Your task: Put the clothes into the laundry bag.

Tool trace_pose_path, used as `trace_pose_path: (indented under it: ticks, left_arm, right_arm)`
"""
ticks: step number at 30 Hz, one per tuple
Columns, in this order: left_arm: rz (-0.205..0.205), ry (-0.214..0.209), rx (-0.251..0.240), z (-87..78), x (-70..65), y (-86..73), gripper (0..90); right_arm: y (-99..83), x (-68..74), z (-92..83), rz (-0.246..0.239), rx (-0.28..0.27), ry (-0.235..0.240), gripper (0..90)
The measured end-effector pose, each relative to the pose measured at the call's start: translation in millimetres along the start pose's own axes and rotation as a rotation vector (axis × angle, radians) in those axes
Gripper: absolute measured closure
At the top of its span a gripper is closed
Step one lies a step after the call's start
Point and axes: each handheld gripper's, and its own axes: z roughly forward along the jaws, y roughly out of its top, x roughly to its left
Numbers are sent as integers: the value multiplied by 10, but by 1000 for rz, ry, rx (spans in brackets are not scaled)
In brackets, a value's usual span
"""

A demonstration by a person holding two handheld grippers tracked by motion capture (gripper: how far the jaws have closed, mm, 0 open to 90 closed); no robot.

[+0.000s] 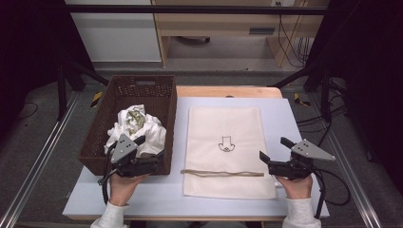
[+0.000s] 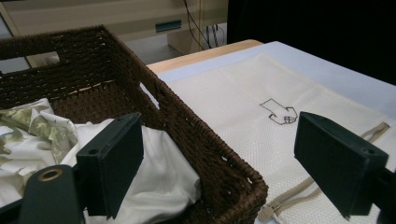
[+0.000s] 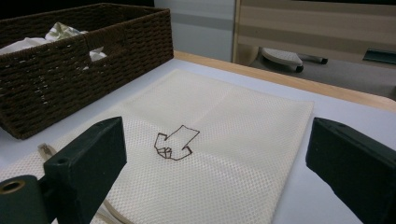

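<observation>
The left gripper point(image 1: 151, 151) hangs with its jaws spread and nothing between them, over the near right corner of the brown wicker basket point(image 1: 164, 92); in the left gripper view one jaw sits above the crumpled white cloth point(image 2: 159, 177) inside the basket, the other above the cream mesh bag point(image 2: 243, 112) to the right. The right gripper point(image 1: 274, 148) is held at the near right edge of that bag, its jaws also spread wide and empty; in the right gripper view they frame the small brown house-shaped mark point(image 3: 175, 143) on the bag. The bag lies flat on the pale table point(image 1: 285, 109), just beside the basket; a beige drawstring point(image 1: 223, 173) runs across its near end; the cloth is heaped in the basket's near half.
</observation>
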Motion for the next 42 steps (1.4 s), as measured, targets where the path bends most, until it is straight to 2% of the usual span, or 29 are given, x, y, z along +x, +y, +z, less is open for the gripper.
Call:
trace_pose_path:
  ticks: [7, 11, 16, 23, 24, 29, 30, 34, 37, 39, 40, 41, 42]
  left_arm:
    - [21, -4, 3, -4, -83, 16, 180]
    - [17, -33, -6, 18, -156, 16, 211]
    - [32, -72, -1, 72, -314, 8, 241]
    - [53, -134, 35, 214, -552, -51, 322]
    - [60, -157, 57, 270, -617, -81, 351]
    - [84, -183, 102, 393, -749, -165, 410]
    - [93, -204, 120, 448, -812, -212, 459]
    - [113, -228, 158, 527, -904, -278, 509]
    - [121, -244, 189, 591, -967, -337, 598]
    - [110, -260, 198, 627, -990, -380, 623]
    - [114, -269, 220, 671, -1020, -426, 662]
    - [114, -269, 220, 671, -1020, -426, 680]
    - [120, -283, 251, 722, -1052, -474, 696]
  right_arm:
    - [-4, 21, 16, -1, 8, -1, 67]
    - [6, 30, 14, 2, 13, -1, 77]
    - [15, 56, 19, 4, 13, 10, 84]
    - [11, 99, 57, -3, 25, 17, 95]
    - [5, 115, 81, -8, 34, 23, 100]
    - [-13, 157, 139, -18, 59, 39, 112]
    - [-21, 181, 168, -25, 69, 44, 117]
    - [-34, 217, 205, -31, 83, 53, 125]
    - [-56, 259, 257, -30, 98, 71, 134]
    - [-60, 272, 271, -36, 105, 76, 137]
    - [-70, 301, 301, -42, 116, 79, 143]
    - [-70, 301, 301, -42, 116, 79, 143]
    - [-80, 322, 331, -53, 126, 85, 151]
